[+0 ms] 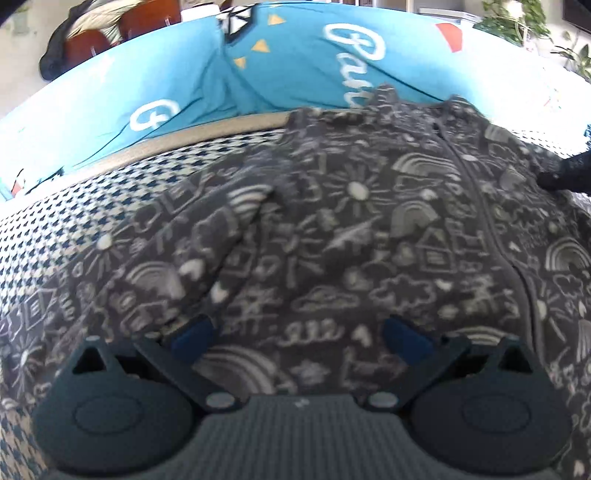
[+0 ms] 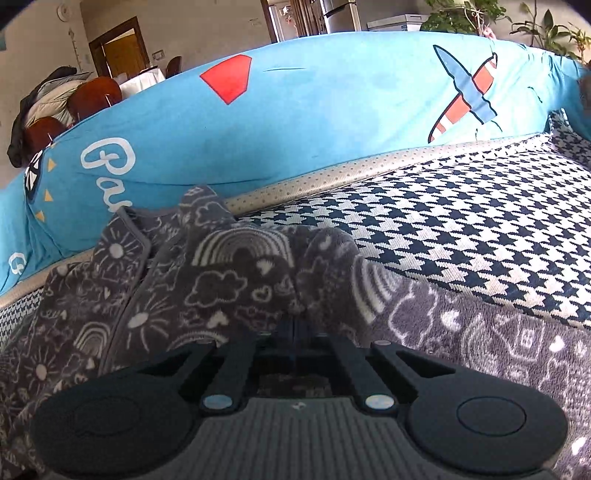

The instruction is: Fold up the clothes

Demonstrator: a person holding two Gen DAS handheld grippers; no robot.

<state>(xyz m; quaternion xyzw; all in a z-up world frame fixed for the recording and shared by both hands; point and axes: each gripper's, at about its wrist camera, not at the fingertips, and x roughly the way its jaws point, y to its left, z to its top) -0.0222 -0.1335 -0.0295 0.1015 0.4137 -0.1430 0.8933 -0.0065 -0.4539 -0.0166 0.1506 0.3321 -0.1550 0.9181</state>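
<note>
A grey fleece garment [image 1: 332,236] printed with white rainbows, suns and clouds lies spread on a houndstooth cushion [image 1: 92,221], its zipper [image 1: 476,206] running down the right side. My left gripper [image 1: 297,336] hovers just over the lower part of the fabric, open, with its blue pads [image 1: 192,332] wide apart and nothing pinched between them. In the right wrist view the same garment [image 2: 229,280] is bunched up into a fold at my right gripper [image 2: 295,325]. That gripper's jaws are shut on the fabric, which hides its fingertips.
The houndstooth cushion [image 2: 461,236] stretches bare to the right of the garment. A blue cover [image 2: 332,118] with a plane print drapes the sofa back behind it. Wooden chairs [image 2: 92,92] with a jacket, and potted plants [image 2: 546,33], stand beyond.
</note>
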